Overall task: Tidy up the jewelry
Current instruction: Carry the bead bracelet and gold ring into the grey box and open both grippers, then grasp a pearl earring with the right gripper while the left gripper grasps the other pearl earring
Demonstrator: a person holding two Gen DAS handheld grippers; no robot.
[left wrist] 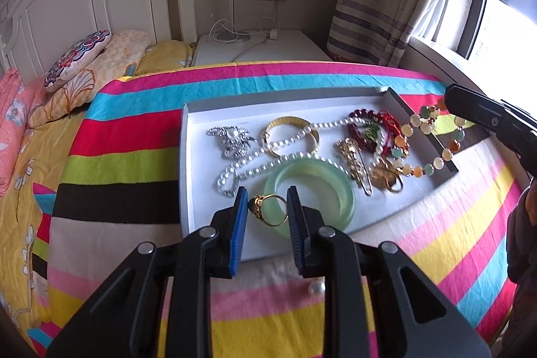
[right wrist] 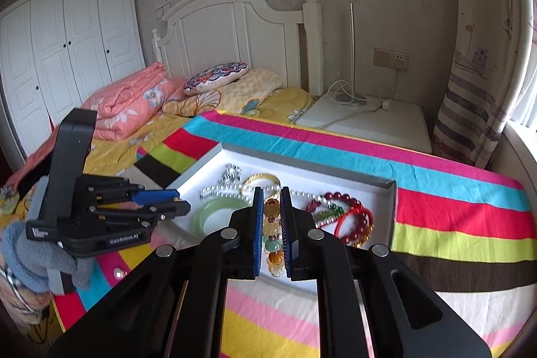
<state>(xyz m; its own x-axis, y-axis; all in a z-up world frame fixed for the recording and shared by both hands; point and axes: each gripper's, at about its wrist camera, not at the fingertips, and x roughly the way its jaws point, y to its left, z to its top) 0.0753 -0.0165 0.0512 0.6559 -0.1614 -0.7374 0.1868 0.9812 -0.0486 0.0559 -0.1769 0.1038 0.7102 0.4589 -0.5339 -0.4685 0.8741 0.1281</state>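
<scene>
Jewelry lies heaped in a shallow white tray [left wrist: 188, 156] on a striped blanket [left wrist: 134, 136] spread over a bed, as a person works two handheld grippers over it. The left gripper [left wrist: 266, 203] hangs at the tray's near edge with its blue pads parted around a gold ring [left wrist: 268, 207] that rests against a pale green jade bangle [left wrist: 312, 190]; the pads do not appear to touch the ring, so nothing is gripped on that side. The right gripper [right wrist: 272, 223] has its pads nearly together on a strand of multicolored beads [right wrist: 272, 237], and the left wrist view shows that strand [left wrist: 426, 123] draped over the tray's right wall. Risks from here look plain. Closing on the ring could pinch the bangle's rim as well and drag both. The ring is small and smooth, and it may squirt out of the pads and roll onto the blanket, where a loose pearl [left wrist: 317, 287] already sits outside the tray. The bead strand lies close to red bracelets [right wrist: 355, 217] and a pearl necklace [left wrist: 285, 143]; whether it is tangled with them cannot be told, but lifting it quickly could snag those pieces, tip the light tray, or strain its cord.
</scene>
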